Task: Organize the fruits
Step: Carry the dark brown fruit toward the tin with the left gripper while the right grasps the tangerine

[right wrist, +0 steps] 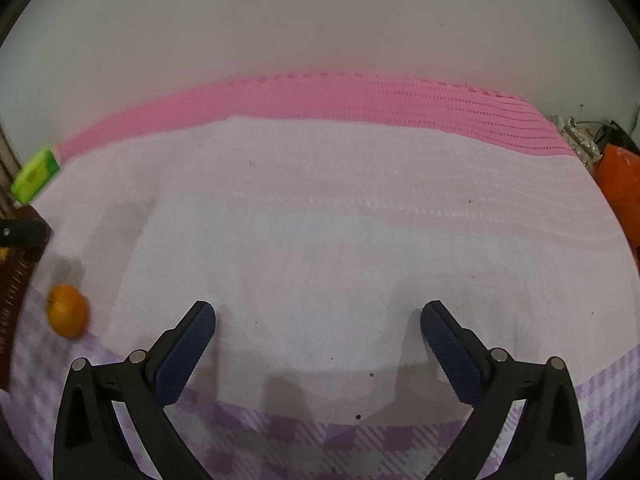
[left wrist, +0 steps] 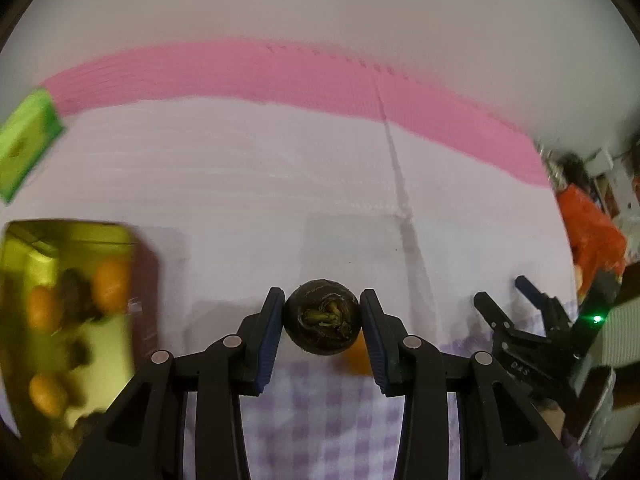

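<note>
My left gripper (left wrist: pixel 322 320) is shut on a dark round fruit (left wrist: pixel 321 317) with a dried stem end, held above the cloth. A small orange (left wrist: pixel 357 355) lies on the cloth just behind it, mostly hidden by the right finger. To the left a yellow-green container (left wrist: pixel 68 248) holds several oranges and dark fruits, blurred. My right gripper (right wrist: pixel 318 342) is open and empty over the white cloth; it also shows in the left wrist view (left wrist: pixel 508 296) at the right. The same orange (right wrist: pixel 67 311) lies at the far left of the right wrist view.
A white cloth (right wrist: pixel 320 240) with a pink band (right wrist: pixel 320 96) covers the surface, with a purple checked cloth (right wrist: pixel 300 440) nearest me. A green box (right wrist: pixel 35 176) sits far left. An orange bag (right wrist: pixel 620 180) and clutter lie at the right edge. A dark object (right wrist: pixel 16 280) is at the left.
</note>
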`<state>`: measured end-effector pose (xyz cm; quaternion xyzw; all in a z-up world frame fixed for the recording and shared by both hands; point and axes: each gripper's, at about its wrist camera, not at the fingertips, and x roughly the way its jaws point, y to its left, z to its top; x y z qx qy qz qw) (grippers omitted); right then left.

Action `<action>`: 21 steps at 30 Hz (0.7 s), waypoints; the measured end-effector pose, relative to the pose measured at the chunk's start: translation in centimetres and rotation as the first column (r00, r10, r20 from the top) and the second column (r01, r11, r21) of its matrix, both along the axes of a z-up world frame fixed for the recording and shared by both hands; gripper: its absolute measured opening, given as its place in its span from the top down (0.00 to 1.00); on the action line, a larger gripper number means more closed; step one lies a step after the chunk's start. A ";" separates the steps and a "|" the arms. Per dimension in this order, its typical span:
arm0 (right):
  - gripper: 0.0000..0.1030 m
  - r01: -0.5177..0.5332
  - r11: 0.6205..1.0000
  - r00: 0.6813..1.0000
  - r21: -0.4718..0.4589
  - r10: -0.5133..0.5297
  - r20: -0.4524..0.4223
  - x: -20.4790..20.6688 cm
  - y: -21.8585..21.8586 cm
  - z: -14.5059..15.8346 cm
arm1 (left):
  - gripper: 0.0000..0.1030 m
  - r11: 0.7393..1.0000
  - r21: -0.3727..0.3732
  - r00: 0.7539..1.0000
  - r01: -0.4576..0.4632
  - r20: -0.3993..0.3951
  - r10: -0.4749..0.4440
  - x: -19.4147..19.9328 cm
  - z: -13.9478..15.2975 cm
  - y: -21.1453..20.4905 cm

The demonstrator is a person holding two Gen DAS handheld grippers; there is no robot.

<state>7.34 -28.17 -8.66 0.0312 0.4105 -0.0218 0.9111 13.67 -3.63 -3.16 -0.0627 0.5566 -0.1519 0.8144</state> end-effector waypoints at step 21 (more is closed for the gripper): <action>0.40 -0.487 0.873 0.871 0.014 0.486 -0.070 1.1 15.4 0.3 | 0.61 0.982 -0.037 0.975 -0.187 0.113 0.190 -9.4 6.9 12.5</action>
